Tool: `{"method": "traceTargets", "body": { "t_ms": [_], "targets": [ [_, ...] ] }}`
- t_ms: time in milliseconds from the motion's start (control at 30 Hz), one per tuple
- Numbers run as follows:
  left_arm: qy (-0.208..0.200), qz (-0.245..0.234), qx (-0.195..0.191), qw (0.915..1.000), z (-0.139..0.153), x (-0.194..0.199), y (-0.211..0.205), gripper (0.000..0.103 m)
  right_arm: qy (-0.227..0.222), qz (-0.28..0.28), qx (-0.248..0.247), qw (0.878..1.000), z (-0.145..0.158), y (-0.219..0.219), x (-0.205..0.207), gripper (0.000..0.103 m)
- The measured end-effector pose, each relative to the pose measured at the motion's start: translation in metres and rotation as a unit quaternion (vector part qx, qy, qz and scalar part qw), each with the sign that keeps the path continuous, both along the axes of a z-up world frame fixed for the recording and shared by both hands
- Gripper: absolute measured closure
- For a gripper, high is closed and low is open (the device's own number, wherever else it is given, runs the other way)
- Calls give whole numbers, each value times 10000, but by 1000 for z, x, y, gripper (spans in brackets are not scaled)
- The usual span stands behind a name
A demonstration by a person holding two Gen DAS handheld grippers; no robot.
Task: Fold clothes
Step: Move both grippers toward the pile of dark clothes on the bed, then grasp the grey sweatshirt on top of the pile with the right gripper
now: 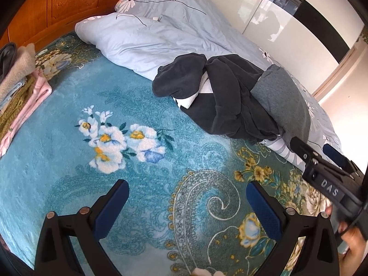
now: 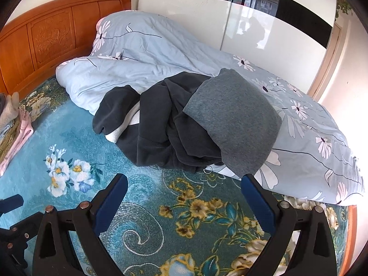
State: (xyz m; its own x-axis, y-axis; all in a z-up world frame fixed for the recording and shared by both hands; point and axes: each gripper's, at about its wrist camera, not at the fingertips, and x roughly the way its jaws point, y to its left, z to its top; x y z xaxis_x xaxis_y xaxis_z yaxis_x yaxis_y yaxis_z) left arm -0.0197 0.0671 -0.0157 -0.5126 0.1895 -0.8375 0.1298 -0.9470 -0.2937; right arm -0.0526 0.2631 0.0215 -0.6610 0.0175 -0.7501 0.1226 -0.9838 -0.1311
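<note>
Two hand-held grippers, left (image 1: 187, 193) and right (image 2: 184, 188), gape empty over bare bedspread (image 1: 69, 151); one dark clothes heap (image 2: 174, 124) mid-frame, one folded stack (image 1: 20, 78) at left edge.

Left wrist camera sits low over the teal flower-patterned plush bedspread (image 1: 69, 138), looking along its fingers toward the carved orange wooden headboard (image 1: 57, 2), with the crumpled dark grey clothes heap (image 1: 230, 96) up and to its right. Right wrist camera faces much the same way from further right, nearer that heap (image 2: 174, 124). Both share the bedspread, heap, pale blue flowered duvet (image 1: 161, 34) and glossy white wardrobe (image 2: 264, 34).
</note>
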Motion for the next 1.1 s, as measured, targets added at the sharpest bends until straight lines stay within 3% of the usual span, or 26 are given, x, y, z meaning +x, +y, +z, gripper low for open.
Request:
{"method": "traceTargets", "body": {
  "t_ms": [600, 767, 1000, 1033, 1100],
  "targets": [
    [-154, -483, -9, 9987, -10, -28, 35, 0, -264, -188, 253, 9992, -9, 5, -10, 4],
    [-218, -492, 24, 9986, -16, -30, 29, 0, -335, -146, 286, 9989, -13, 2, -15, 4],
    [-219, -254, -37, 9994, -26, -7, -17, 0, -238, 14, 173, 9996, -19, 2, -26, 4],
    [-220, -219, -46, 9995, -28, -4, -24, 0, -190, -69, 128, 9997, -19, 8, -33, 5],
    [-220, -150, -64, 9996, -30, 2, -37, 0, -127, -319, 72, 9994, -20, 23, -50, 21]
  ]
}}
